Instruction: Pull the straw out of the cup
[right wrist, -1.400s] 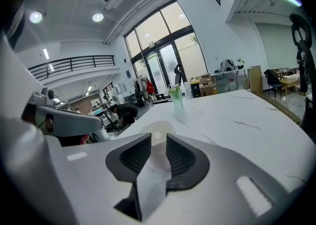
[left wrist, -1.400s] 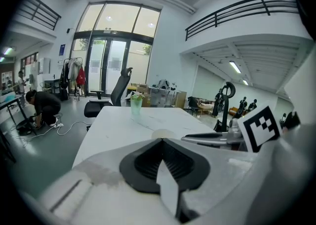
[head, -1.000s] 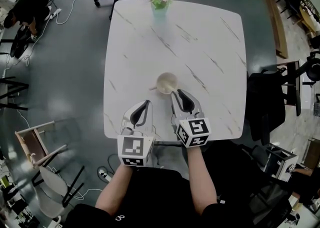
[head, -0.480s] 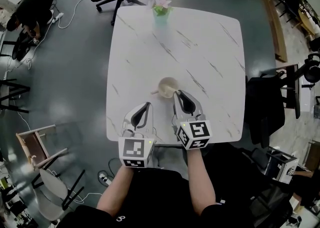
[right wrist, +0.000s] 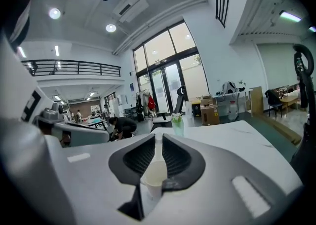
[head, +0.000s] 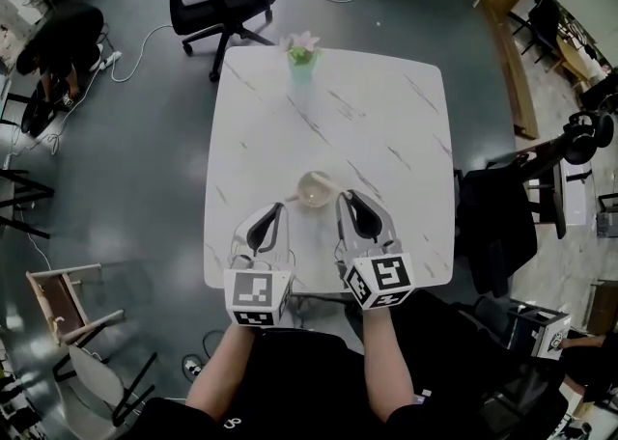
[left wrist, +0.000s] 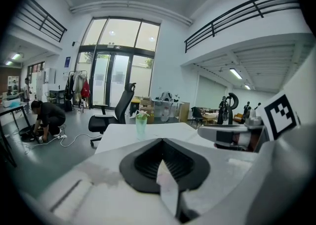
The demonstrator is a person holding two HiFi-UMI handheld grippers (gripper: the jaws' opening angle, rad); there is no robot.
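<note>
1. The cup (head: pixel 315 187) stood upright on the white marbled table (head: pixel 386 129), in the near half and about midway between left and right.
2. The straw (head: pixel 292 198) was in the cup. A short stub stuck out over the rim. Its long axis ran roughly left-right across the table, with the free end pointing to the person's left and slightly towards them. It was too small to make out more.
3. Left tool (head: pixel 277 207): jaws pressed together at the tips with nothing between them, as the left gripper view showed (left wrist: pixel 162 142). Its tip sat just beside the straw's free end, on the near-left side of the cup. I couldn't tell whether it touched.
4. Right tool (head: pixel 347 196): jaws a thin slit apart in the right gripper view (right wrist: pixel 158 139), gripping nothing. The cup (right wrist: pixel 153 177) showed through the wider lower part of the gap, beyond the jaws. A small stub showed at the cup's left side there (right wrist: pixel 141 183).
5. In the head view, the right tool's tip was just beside the cup's right rim, with no clear contact.
6. A small green vase with a pink flower (head: pixel 302 52) stood at the far edge of the table, well apart from the cup.
</note>
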